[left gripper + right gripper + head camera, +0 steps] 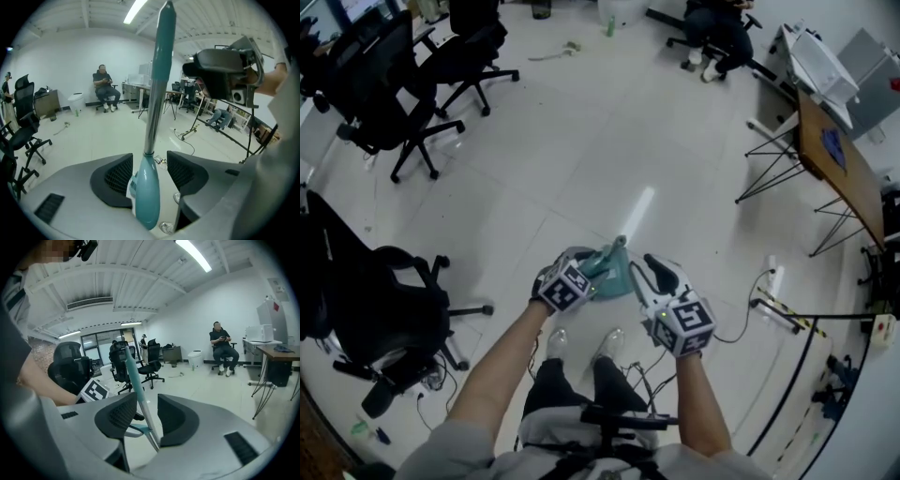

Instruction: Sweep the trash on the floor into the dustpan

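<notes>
A teal broom-and-dustpan set [615, 270] stands upright on the white floor just ahead of my feet, between both grippers. My left gripper [586, 262] is at its left side. A thick teal handle with a metal section [151, 126] runs up between the left gripper's [149, 164] pads, with a gap on the right side. My right gripper [652, 274] is at the set's right side. A thin teal and metal rod [134, 380] passes between the right gripper's [140, 416] pads without being pressed. I cannot tell which handle is the broom's. A small piece of litter [560, 51] lies far ahead.
Black office chairs [403, 103] stand at the left, and another chair [366, 309] is close by my left side. A wooden desk on thin legs [834, 159] is at the right. Cables [759, 291] trail over the floor. A seated person [717, 33] is at the far end.
</notes>
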Available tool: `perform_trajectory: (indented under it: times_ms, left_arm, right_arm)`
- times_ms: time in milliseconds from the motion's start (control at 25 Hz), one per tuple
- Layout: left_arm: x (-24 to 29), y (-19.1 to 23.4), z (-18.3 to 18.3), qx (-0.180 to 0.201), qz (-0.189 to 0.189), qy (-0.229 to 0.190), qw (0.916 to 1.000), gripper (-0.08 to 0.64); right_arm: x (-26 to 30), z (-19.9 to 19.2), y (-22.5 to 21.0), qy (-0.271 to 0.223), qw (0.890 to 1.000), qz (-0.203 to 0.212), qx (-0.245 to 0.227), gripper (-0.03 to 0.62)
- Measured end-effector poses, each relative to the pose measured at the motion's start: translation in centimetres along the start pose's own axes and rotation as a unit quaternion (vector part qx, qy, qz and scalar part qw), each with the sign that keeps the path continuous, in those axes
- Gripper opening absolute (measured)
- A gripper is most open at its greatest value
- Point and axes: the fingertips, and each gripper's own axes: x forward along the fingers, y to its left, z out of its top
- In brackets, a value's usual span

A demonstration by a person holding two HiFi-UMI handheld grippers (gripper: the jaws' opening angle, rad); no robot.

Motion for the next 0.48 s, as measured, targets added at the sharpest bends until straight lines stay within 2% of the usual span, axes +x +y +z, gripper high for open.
perform_trajectory:
  times_ms: [200,400,480]
  left_arm:
    - [2.4,0.8,-1.6,0.01,-0.007,0.05,0.9987,0.233]
    - [3.8,0.3,-1.0,0.006,-0.041,0.052,0.9978,0.232]
    - [4.2,0.0,-1.6,0.005,-0.045,0.061,0.9971,0.191]
  right_arm:
    - [0.5,-1.0,-1.2,0.017,1.0,0.002,0.009,0.143]
    - [1.3,-2.1,-2.1,0.036,0.999,0.004,0.002,0.143]
    - [1.6,-2.3,-2.3,0.037,0.999,0.007,0.003,0.143]
